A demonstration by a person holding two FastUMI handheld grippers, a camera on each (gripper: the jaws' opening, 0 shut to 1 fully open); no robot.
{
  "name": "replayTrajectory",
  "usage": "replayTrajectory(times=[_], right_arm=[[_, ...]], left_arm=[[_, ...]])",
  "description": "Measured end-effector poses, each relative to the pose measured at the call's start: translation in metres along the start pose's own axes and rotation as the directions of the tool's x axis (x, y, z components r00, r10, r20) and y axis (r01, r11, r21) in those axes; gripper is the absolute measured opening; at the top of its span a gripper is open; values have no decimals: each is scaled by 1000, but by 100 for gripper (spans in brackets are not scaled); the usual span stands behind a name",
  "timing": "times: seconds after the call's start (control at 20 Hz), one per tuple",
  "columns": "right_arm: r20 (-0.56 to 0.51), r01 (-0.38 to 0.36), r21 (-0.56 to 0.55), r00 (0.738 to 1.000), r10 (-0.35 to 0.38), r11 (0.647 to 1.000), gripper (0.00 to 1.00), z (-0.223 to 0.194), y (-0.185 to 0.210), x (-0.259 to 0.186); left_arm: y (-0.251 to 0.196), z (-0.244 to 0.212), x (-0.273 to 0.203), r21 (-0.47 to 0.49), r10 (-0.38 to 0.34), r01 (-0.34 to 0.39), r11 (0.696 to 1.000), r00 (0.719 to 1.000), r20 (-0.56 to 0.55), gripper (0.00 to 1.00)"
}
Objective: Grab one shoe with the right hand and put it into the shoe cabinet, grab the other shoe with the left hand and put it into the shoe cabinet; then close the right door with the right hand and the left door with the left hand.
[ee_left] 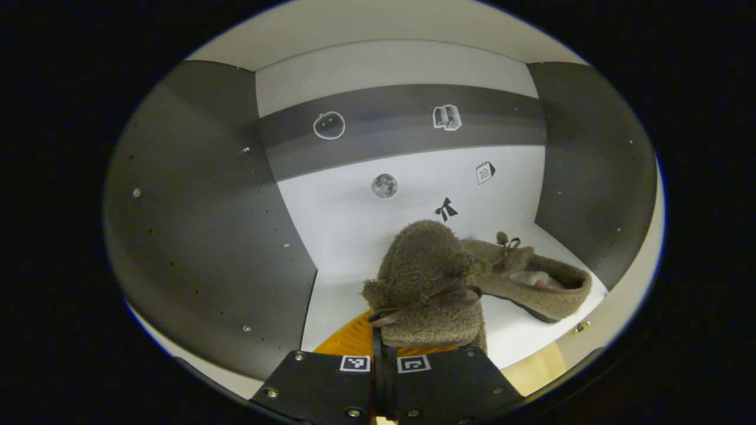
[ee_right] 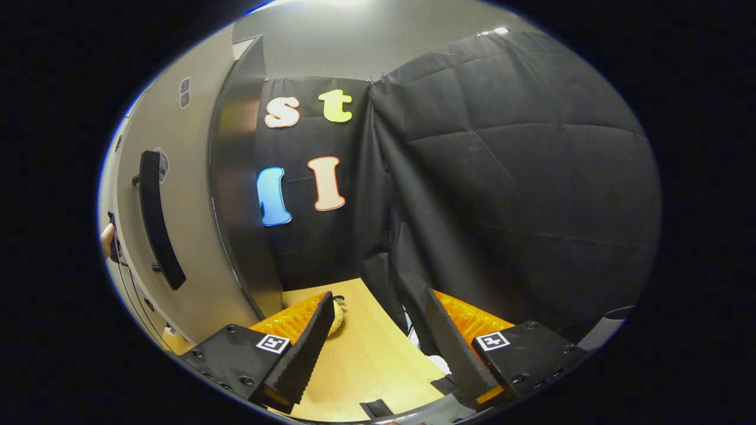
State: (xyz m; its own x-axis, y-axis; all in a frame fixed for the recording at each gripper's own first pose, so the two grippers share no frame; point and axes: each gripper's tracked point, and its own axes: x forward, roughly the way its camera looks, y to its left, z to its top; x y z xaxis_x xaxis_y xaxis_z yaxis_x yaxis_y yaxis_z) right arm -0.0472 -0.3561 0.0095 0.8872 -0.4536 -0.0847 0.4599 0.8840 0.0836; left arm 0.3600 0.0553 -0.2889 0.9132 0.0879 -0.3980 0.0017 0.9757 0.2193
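Our left hand-held gripper [ee_left: 384, 369] clenches the second shoe [ee_left: 428, 283] inside the shoe cabinet [ee_left: 195, 236] — beside the first shoe [ee_left: 531, 277], near its right edge; the right hand-held gripper [ee_right: 378, 342] hangs released by the right door [ee_right: 177, 177].

Inside the shoe cabinet [ee_left: 413, 195], a pale box with grey side walls and small stickers on its back panel, one fuzzy brown shoe [ee_left: 525, 277] lies on the white shelf floor toward the right wall, its opening facing up and a small bow on its top. The other shoe [ee_left: 428, 283], the same woolly brown with a ribbon bow, stands just in front of it, toe up and touching it. In the right gripper view the cabinet's right door [ee_right: 177, 236] stands open, carrying a long dark handle [ee_right: 156, 218].
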Motion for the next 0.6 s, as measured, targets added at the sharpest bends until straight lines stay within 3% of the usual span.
replayTrajectory(times=[0.2, 0.3, 0.4, 0.45, 0.5, 0.6], right_arm=[[-13, 50, -2, 999, -50, 999, 99, -7, -13, -10], [-17, 65, 5, 998, -65, 998, 93, -10, -16, -15], [-15, 77, 10, 997, -77, 997, 93, -9, -18, -18], [-13, 83, 12, 997, -82, 997, 98, -9, -19, -18], [-12, 91, 15, 996, -91, 996, 93, -10, -21, -20], [-10, 95, 37, 995, -95, 995, 93, -9, -19, -21]], left_arm=[[-1, 14, 31, 55, 19, -20, 998, 999, 27, 1], [-5, 17, 45, 75, 12, -15, 997, 999, 44, 1], [-9, 14, 57, 73, -1, -2, 997, 999, 38, 1], [-10, 10, 60, 67, -7, 5, 998, 1000, 23, 1], [-10, 5, 65, 58, -9, 8, 998, 1000, 9, 2], [-9, -1, 66, 32, -14, 14, 999, 1000, -4, 3]])
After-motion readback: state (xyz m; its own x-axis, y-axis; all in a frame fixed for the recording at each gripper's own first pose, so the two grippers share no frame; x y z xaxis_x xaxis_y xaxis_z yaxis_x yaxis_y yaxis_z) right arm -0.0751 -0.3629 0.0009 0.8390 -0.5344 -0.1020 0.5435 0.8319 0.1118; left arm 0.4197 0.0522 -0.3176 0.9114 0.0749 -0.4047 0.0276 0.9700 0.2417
